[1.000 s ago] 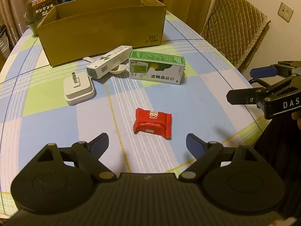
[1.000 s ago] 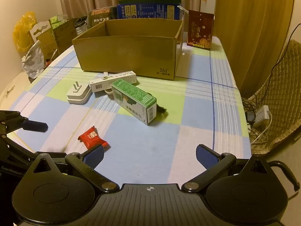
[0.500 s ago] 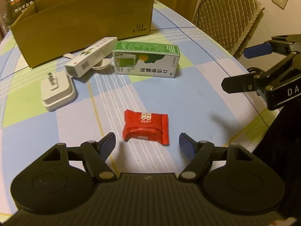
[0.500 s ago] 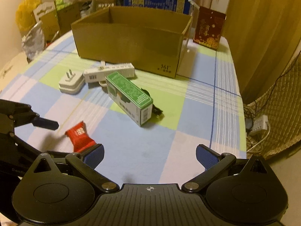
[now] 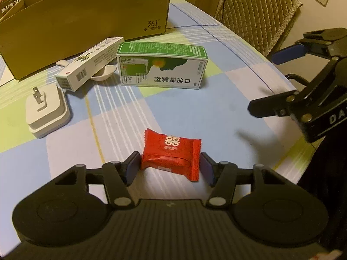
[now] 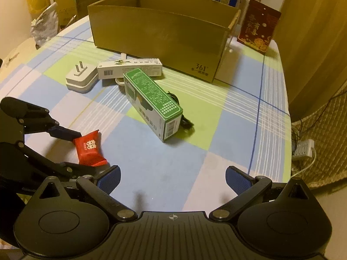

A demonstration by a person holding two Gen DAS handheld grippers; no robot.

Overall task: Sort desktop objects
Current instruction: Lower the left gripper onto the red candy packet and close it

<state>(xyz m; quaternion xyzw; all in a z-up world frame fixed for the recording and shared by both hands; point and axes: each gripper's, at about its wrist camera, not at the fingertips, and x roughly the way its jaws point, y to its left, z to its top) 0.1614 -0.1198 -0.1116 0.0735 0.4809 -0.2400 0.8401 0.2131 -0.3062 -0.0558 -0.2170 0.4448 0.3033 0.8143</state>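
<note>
A red candy packet [image 5: 171, 153] lies on the checked tablecloth between the jaws of my left gripper [image 5: 170, 169]. The jaws flank it closely on both sides; the left pad touches it, the right pad stands just off its crimped edge. The right wrist view shows the same packet [image 6: 90, 148] between the left gripper's fingers [image 6: 65, 133]. My right gripper [image 6: 172, 178] is open and empty above the table's near right side. A green-and-white box [image 5: 161, 65], a long white box [image 5: 91, 62], a white plug adapter [image 5: 46, 110] and a white spoon [image 5: 104, 74] lie farther off.
An open cardboard box [image 6: 160, 28] stands at the back of the table. A red card [image 6: 258, 26] stands to its right. A black cable [image 6: 186, 121] lies behind the green box. A quilted chair [image 5: 258, 10] stands beyond the table's right edge.
My left gripper has moved forward and down over the red packet and its jaws have narrowed around it. The right gripper has drifted slightly and stays open.
</note>
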